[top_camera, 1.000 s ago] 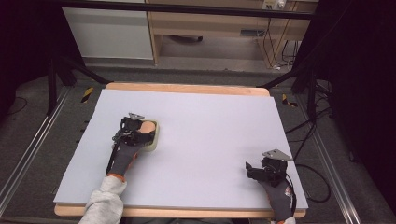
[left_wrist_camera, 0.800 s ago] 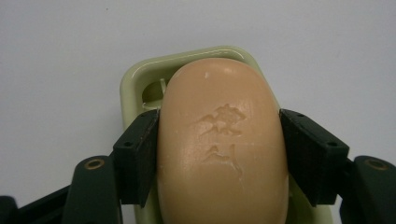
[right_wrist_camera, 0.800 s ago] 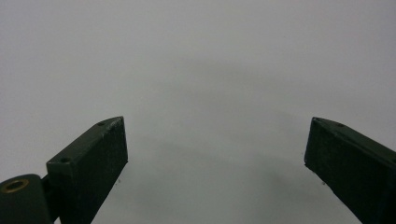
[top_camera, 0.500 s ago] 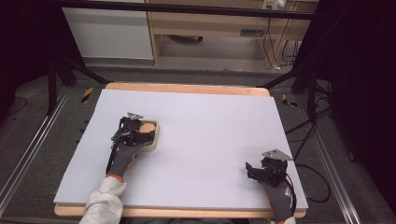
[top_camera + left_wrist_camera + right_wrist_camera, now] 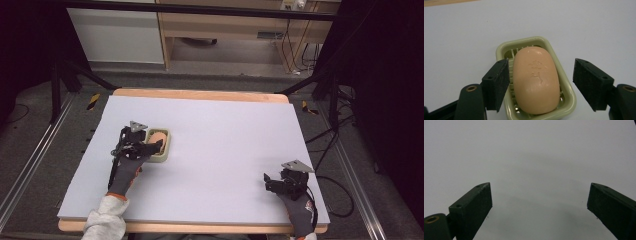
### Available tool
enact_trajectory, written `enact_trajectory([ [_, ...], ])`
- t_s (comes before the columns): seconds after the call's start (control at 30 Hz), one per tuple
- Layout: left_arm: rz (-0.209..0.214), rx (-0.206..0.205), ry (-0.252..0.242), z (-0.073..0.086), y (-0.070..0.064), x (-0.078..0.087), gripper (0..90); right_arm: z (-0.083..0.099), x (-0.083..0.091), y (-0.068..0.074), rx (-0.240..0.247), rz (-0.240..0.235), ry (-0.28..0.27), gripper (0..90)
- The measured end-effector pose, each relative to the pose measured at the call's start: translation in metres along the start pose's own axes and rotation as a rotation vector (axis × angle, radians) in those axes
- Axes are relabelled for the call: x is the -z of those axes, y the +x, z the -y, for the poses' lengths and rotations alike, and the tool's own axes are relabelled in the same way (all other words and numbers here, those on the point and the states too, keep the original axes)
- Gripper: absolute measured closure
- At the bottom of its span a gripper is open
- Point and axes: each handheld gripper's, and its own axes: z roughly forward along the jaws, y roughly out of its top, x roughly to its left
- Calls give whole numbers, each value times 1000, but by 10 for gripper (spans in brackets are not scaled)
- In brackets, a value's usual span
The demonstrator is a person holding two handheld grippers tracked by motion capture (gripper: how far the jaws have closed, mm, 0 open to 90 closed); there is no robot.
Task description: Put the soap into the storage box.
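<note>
Left gripper [image 5: 150, 148]: positioned in the left half of the surface [image 5: 225, 150], jaws spread wide apart, one on each side of a soap bar [image 5: 536, 78] without touching it. Left forearm enters from the near edge in a white sleeve [image 5: 105, 222] and grey glove.

Right gripper [image 5: 270, 181]: positioned near the near right corner, jaws spread wide with nothing between them. The gloved right hand [image 5: 299, 210] holds it from the near edge.

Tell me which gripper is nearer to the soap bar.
Left. The left gripper straddles the soap bar in its green dish, jaws open on either side. The right gripper rests far across the table, near its front right corner, jaws open over bare surface.
</note>
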Motion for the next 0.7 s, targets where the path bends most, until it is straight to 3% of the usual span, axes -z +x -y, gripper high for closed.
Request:
enact_trajectory([
  [0.47, -11, -29, -74, 25, 1, 28, 302, 1, 4, -2, -20, 18, -14, 58],
  [0.7, -24, -58, -61, 47, 2, 36, 310, 1, 5, -3, -21, 21, -19, 56],
])
